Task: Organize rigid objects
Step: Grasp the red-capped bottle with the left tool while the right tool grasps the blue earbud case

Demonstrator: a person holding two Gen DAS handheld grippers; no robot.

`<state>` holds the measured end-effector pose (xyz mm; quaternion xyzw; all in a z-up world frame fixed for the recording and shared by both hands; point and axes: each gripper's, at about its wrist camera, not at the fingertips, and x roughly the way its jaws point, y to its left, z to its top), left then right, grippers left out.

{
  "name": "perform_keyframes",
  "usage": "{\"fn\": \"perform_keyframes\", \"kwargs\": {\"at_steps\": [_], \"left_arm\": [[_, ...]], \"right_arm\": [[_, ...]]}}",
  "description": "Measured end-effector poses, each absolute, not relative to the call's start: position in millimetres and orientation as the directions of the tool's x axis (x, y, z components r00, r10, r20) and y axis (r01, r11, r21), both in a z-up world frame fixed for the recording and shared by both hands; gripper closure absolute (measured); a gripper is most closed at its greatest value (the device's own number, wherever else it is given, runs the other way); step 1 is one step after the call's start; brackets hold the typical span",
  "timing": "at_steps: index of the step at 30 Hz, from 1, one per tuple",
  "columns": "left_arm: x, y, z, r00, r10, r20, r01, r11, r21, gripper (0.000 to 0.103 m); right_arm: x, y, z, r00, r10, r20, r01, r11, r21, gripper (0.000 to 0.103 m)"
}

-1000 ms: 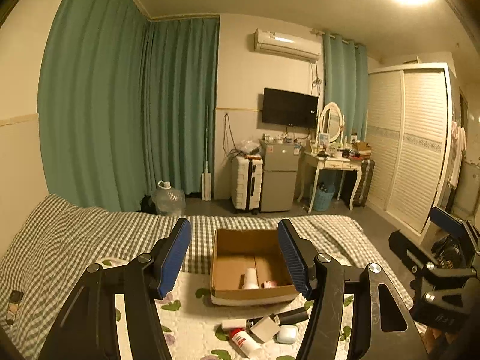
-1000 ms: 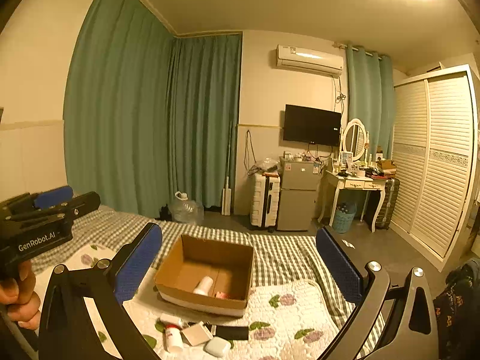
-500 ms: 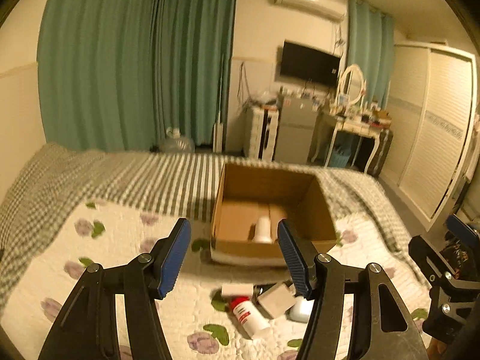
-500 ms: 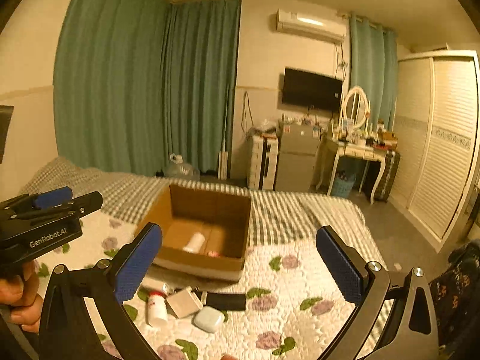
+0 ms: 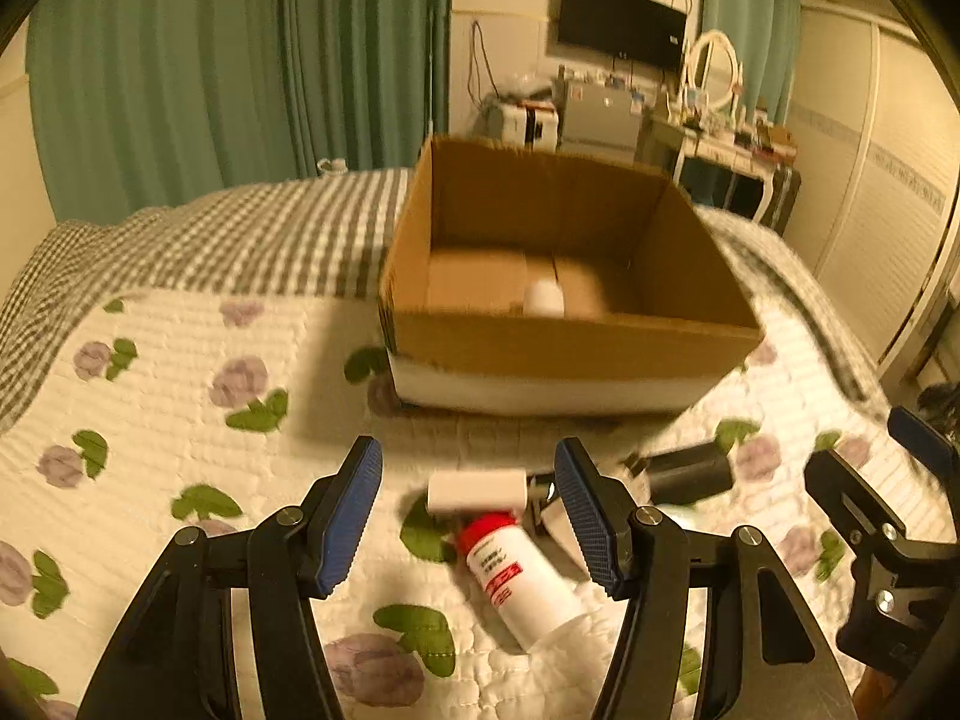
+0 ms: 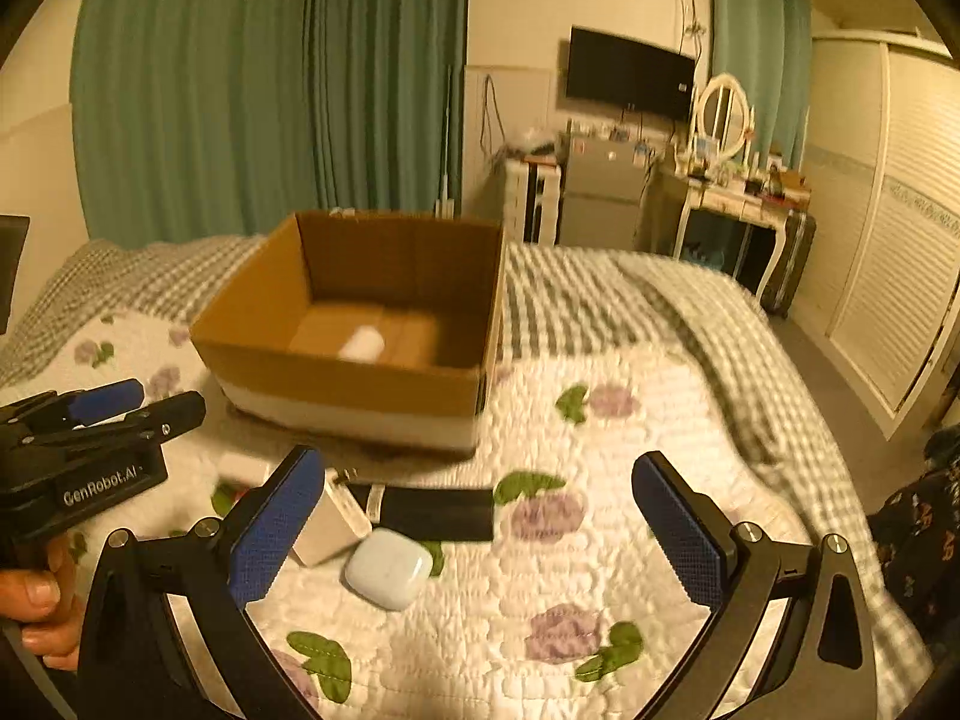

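green curtains (image 6: 270,90), wall tv (image 6: 630,75), white wardrobe (image 6: 888,210), warm dim light.

The words "GenRobot.AI" stand in pale letters on the black side of the left gripper (image 6: 105,414), as the right wrist view shows it. The white bottle (image 5: 521,579) with a red cap carries a label with small dark print and a red band, too blurred to read.

Bedroom backdrop behind the bed

Green curtains (image 6: 270,90) hang along the far wall; a dark television (image 6: 630,73) is mounted above a small fridge (image 6: 597,192), with an oval mirror (image 6: 724,114) on the white dressing desk (image 6: 744,204) beside louvred wardrobe doors (image 6: 900,228).
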<state>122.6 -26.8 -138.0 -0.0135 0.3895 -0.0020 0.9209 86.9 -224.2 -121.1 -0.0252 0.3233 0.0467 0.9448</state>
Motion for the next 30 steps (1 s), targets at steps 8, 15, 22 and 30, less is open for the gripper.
{"fn": "perform_keyframes", "kwargs": {"at_steps": [8, 15, 22, 30], "left_arm": [[125.3, -25.7, -184.7, 0.594, -0.062, -0.802, 0.010, 0.998, -0.069, 0.042], [131.5, -19.8, -216.1, 0.527, -0.135, -0.839, 0.010, 0.988, -0.153, 0.040], [135.7, -14.6, -229.2, 0.526, -0.099, -0.845, -0.026, 0.991, -0.132, 0.040], [119.5, 5.0, -219.6, 0.545, -0.086, -0.834, -0.054, 0.989, -0.138, 0.065]], "right_arm": [[103.7, -211.8, -167.7, 0.713, 0.093, -0.695, -0.138, 0.990, -0.009, 0.000], [115.0, -204.2, -206.1, 0.636, 0.083, -0.767, -0.157, 0.987, -0.023, 0.000], [127.4, -199.1, -230.2, 0.591, 0.094, -0.801, -0.172, 0.985, -0.011, 0.001], [132.9, -196.3, -239.7, 0.572, 0.090, -0.815, -0.189, 0.982, -0.024, 0.001]]}}
